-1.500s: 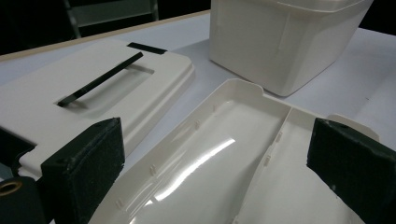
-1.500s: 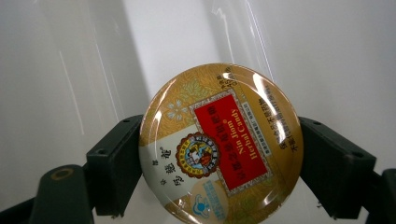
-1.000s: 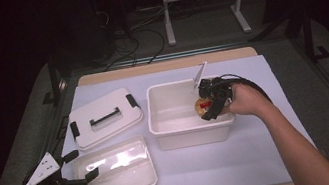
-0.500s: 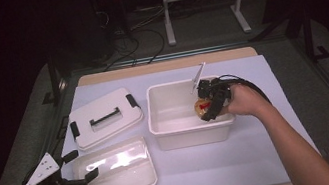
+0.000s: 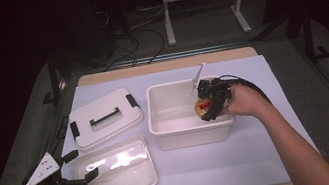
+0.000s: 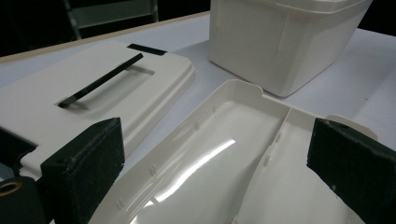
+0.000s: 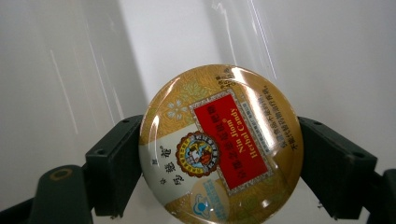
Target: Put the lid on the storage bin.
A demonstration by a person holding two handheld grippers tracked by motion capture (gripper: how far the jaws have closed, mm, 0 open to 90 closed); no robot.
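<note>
A round gold candy tin (image 7: 222,144) with a red label is clamped at its edges between the black pads of my right gripper (image 7: 219,168). In the high view the right gripper (image 5: 209,104) holds the tin (image 5: 201,107) inside the white bin (image 5: 192,136), close to its right wall. My left gripper (image 5: 82,165) stands open at the left end of a shallow clear tray (image 5: 120,173) near the table's front left. In the left gripper view its jaws (image 6: 219,161) are spread wide over the tray (image 6: 261,154) with nothing between them.
A white lid with a black handle (image 5: 103,118) lies behind the tray, left of the bin. In the left gripper view the lid (image 6: 93,88) is at left and the bin (image 6: 280,42) behind at right. The pale table sheet (image 5: 264,157) stretches front right.
</note>
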